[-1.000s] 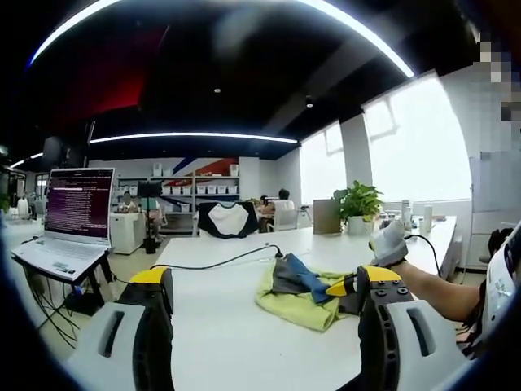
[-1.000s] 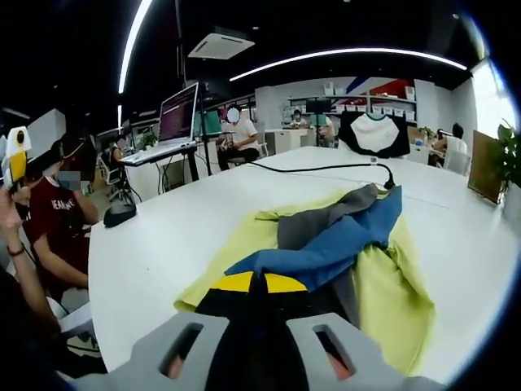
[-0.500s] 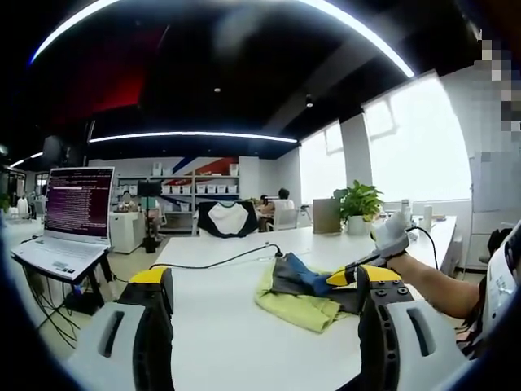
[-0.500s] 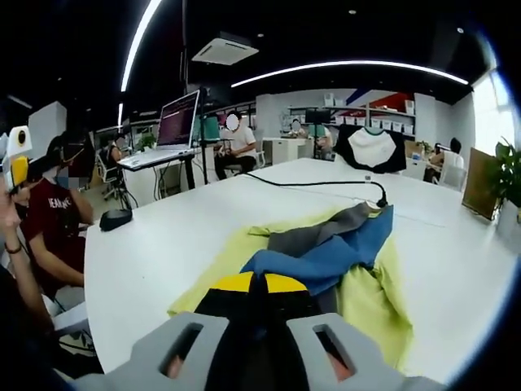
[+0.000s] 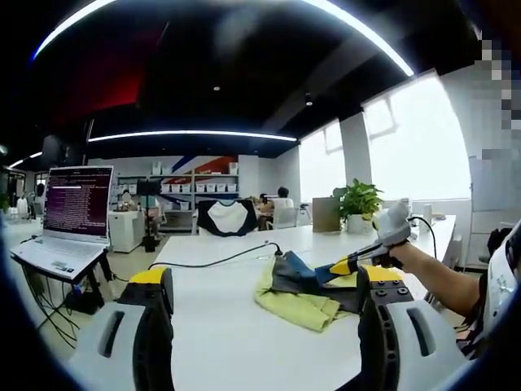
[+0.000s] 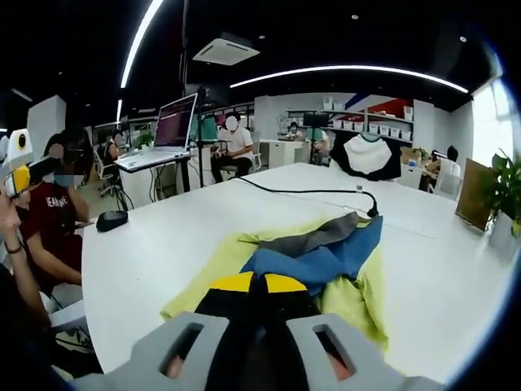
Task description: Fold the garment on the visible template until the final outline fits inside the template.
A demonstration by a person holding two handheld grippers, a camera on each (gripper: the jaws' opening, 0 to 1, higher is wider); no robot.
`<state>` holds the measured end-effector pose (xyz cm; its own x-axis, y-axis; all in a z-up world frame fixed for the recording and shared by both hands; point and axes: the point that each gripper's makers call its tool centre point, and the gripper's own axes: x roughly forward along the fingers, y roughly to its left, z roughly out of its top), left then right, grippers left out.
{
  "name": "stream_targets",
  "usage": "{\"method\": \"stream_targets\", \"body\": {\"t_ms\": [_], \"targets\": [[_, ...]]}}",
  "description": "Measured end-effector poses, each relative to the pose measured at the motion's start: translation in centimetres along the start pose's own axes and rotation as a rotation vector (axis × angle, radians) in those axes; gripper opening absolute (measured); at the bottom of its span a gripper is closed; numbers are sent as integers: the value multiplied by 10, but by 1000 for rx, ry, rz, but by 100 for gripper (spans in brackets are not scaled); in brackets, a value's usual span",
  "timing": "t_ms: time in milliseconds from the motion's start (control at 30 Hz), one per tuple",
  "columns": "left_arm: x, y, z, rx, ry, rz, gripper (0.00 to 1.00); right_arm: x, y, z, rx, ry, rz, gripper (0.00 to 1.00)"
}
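Left gripper view, left tool (image 5: pixel 264 326): its two grey, yellow-tipped jaws stand wide apart with nothing between them, hovering above the near part of the white bench (image 5: pixel 220 326).
Left gripper view, garment: the crumpled yellow-green, blue and grey cloth garment (image 5: pixel 303 289) lies on the bench ahead and to the right of this tool, well apart from it.
Left gripper view, right tool (image 5: pixel 346 266): held by a gloved hand (image 5: pixel 392 232), its yellow tip sits at the garment's right edge.
Left gripper view, surroundings: a black cable (image 5: pixel 216 261) runs across the far bench; an open laptop (image 5: pixel 69 216) stands far left.
Right gripper view, right tool (image 6: pixel 254 285): jaws pressed together, apparently pinching the near edge of the blue layer.
Right gripper view, garment (image 6: pixel 309 261): it stretches directly away from this tool, long axis running near to far, grey layer toward the far end by the cable (image 6: pixel 309 191).
Key relation: the right tool is on the garment, so it is far nearer; the left must travel right and forward to reach the cloth.
Template: I cannot make out any outline on the bench.
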<state>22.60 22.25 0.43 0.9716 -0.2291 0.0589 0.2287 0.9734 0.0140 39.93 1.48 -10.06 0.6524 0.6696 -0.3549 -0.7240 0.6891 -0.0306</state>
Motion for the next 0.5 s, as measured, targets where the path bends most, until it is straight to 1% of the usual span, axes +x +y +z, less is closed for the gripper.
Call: {"method": "stream_targets", "body": {"t_ms": [100,267,500], "targets": [[0,0,-1,0,3,-1,98,-1,-5,3,-28,-6,-22,0],[1,-1,0,3,2,-2,98,-4,-8,8,-35,-11,-24,0],[1,-2,0,7,1,-5,98,-12,-23,24,-49,-26,-52,0]]}}
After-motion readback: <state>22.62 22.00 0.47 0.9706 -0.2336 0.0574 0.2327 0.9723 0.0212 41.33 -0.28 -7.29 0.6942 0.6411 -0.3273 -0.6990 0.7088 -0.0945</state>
